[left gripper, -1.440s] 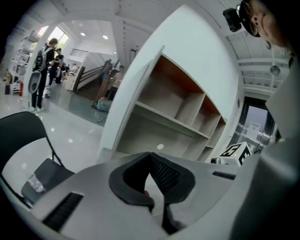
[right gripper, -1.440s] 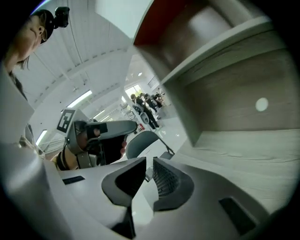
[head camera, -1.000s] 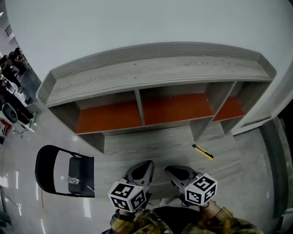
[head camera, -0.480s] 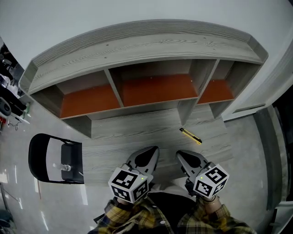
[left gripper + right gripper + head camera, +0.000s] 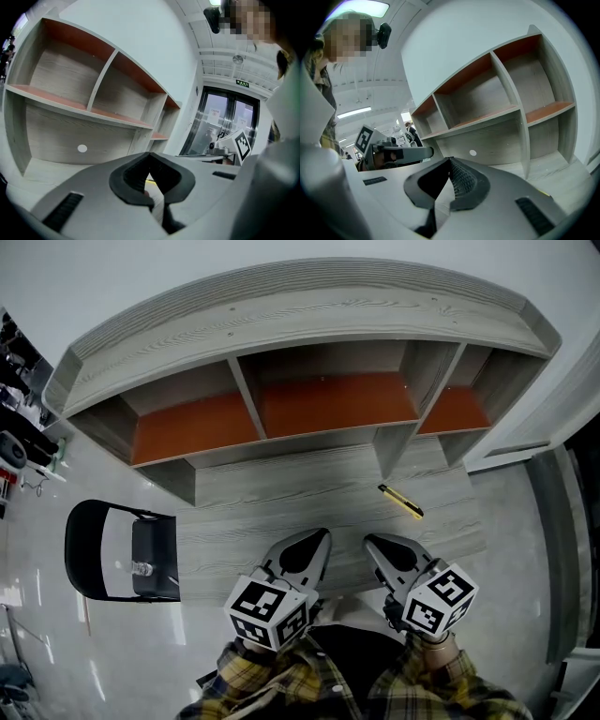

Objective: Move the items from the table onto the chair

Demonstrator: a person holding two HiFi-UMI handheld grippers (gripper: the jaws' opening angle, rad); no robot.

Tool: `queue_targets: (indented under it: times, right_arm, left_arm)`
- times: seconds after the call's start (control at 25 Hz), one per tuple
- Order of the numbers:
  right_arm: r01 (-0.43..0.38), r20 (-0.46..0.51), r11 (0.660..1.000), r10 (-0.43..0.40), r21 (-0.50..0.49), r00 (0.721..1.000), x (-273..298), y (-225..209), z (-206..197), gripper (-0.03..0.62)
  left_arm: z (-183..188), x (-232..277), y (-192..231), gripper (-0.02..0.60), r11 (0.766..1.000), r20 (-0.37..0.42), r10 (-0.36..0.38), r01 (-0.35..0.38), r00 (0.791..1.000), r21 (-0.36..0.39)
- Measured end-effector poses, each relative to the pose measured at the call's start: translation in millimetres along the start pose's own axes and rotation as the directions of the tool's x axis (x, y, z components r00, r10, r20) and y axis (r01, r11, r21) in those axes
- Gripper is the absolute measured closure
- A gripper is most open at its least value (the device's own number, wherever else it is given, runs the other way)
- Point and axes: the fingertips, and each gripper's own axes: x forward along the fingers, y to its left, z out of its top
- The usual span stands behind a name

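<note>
Both left gripper (image 5: 317, 538) and right gripper (image 5: 373, 542) are hovering closed, empty. The right one should be opening before straddling the yellow utility knife (image 5: 400, 502).

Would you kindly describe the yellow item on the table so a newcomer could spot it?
Start at the grey wooden table below the orange-floored shelves. On its right half lies a slim yellow-and-black cutter, the only loose thing on that tabletop.
</note>
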Motion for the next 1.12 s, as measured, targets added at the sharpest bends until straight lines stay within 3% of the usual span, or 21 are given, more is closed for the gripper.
queue_targets:
  times: [0.32, 0.8, 1.12]
  right_arm:
    - [-0.001, -0.004, 1.0, 0.001, -0.005, 1.0, -4, 3, -6, 0.577]
    - [0.007, 0.002, 1.0, -0.007, 0.013, 1.0, -5, -3, -8, 0.576]
    - [0.07, -0.037, 0.997, -0.069, 0.028, 0.997, -6, -53, -25, 0.572]
  left_arm:
    - [-1, -4, -3, 0.578, 1.0, 0.002, -0.006, 0.006, 1.0, 0.015]
    - [-2, -14, 7, 0.578, 0.999, 0.019, 0.049, -0.049, 0.999, -0.003]
    - [-20, -26, 20, 0.578, 0.993, -0.018, 0.112, -0.112, 0.994, -0.034]
